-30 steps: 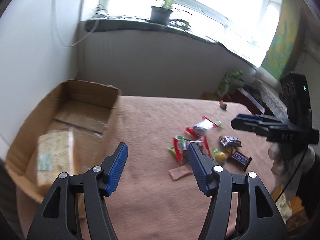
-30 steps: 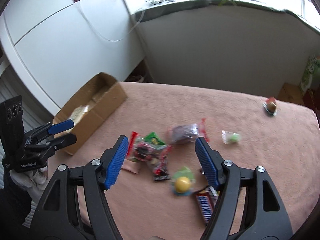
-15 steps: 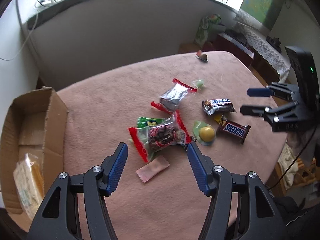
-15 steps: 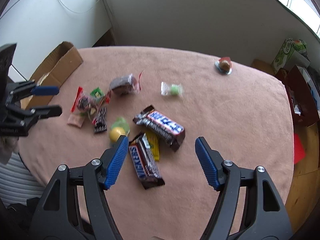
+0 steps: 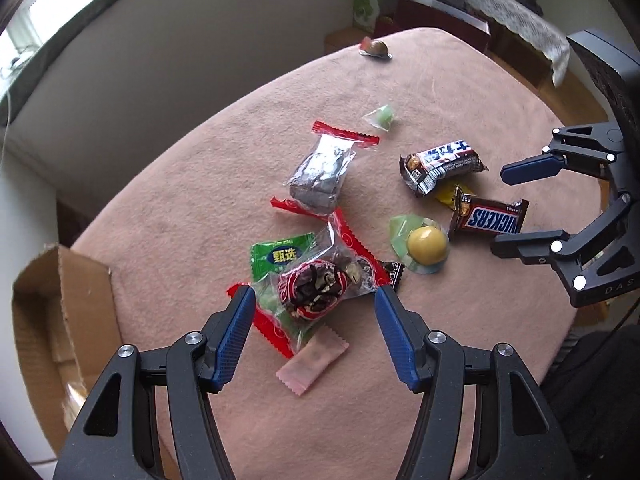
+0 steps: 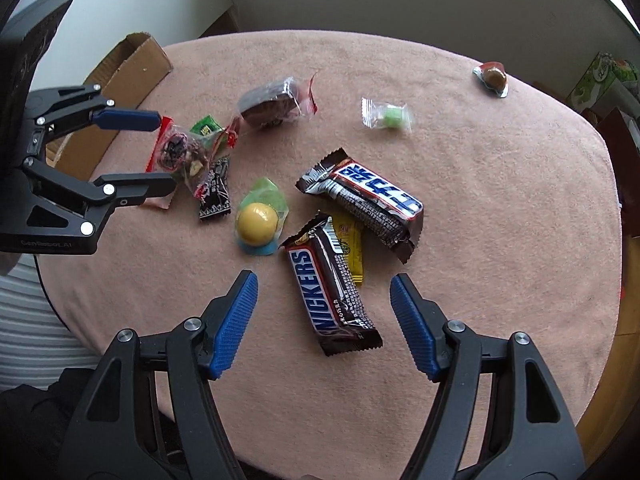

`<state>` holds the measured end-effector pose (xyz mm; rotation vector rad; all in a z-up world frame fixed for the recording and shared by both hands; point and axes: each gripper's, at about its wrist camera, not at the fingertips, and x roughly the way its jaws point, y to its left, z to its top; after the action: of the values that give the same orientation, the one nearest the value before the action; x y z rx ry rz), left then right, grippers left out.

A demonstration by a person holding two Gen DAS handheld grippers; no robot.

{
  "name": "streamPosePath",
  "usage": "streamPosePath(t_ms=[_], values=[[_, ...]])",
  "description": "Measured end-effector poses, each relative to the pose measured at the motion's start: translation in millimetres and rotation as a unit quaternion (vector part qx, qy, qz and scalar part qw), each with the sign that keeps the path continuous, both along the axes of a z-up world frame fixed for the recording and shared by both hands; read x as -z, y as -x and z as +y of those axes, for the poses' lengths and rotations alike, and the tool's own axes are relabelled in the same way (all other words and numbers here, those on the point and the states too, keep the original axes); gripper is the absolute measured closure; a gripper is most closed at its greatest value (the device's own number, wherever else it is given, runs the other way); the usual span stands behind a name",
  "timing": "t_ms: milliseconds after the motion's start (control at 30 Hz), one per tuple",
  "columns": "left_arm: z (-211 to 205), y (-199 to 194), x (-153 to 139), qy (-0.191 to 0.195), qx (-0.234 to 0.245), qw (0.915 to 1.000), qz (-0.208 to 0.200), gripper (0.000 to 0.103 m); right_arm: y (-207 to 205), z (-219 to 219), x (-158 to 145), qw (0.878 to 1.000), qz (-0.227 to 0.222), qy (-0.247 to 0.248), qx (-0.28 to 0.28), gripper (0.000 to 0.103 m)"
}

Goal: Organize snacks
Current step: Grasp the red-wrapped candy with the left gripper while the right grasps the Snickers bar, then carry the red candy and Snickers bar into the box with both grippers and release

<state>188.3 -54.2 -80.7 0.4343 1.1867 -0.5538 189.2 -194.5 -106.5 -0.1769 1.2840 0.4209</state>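
Your bench [image 6: 500,200] is a rounded top under a pinkish-brown cloth, set against a pale wall, with a window sill [image 5: 52,36] showing high in the left wrist view. The snacks lie loose near the middle: a Snickers bar [image 6: 328,292], a second chocolate bar [image 6: 368,200] with a yellow packet [image 6: 350,246] between them, a yellow ball candy [image 6: 256,224] just beside those, then a clear bag with red edges [image 5: 316,284] lying over a green packet [image 5: 280,256] and a pink sachet [image 5: 312,364].

A foil cake pack [image 5: 320,174] sits beyond, a small green candy [image 6: 390,114] lies apart, and a brown sweet [image 6: 492,78] rests near the far edge. The cardboard box [image 5: 60,320] stands at the bench's left edge. The cloth on the far right side is bare, which gives you free room there.

Your left gripper [image 5: 314,314] hangs above the clear bag, fingers about half open and holding nothing. Your right gripper [image 6: 324,300] hangs above the Snickers bar, fingers likewise parted and empty. Only the right wrist view shows the black sachet [image 6: 216,192] in full; the left wrist view shows just its corner, but more of the box.
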Motion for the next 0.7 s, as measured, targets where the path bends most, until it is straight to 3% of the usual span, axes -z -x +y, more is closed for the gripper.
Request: streamPosePath(t_ms=[133, 333, 400, 600, 700], values=[[-7, -9, 12, -0.031, 0.017, 0.9994, -0.002, 0.041, -3, 5, 4, 1.000, 0.009, 0.002, -0.002, 0.031], [0, -20, 26, -0.036, -0.005, 0.9992, 0.017, 0.041, -7, 21, 14, 0.999, 0.016, 0.025, -0.013, 0.046], [3, -23, 30, -0.028, -0.015, 0.9991, 0.028, 0.042, -10, 25, 18, 0.999, 0.017, 0.032, -0.012, 0.053], [17, -37, 27, 0.028, -0.065, 0.9962, 0.050, 0.047, -17, 24, 15, 1.000, 0.022, 0.019, -0.001, 0.061], [18, -42, 27, 0.032, -0.069, 0.9959, 0.049, 0.059, -18, 26, 13, 1.000, 0.023, 0.020, -0.002, 0.064]])
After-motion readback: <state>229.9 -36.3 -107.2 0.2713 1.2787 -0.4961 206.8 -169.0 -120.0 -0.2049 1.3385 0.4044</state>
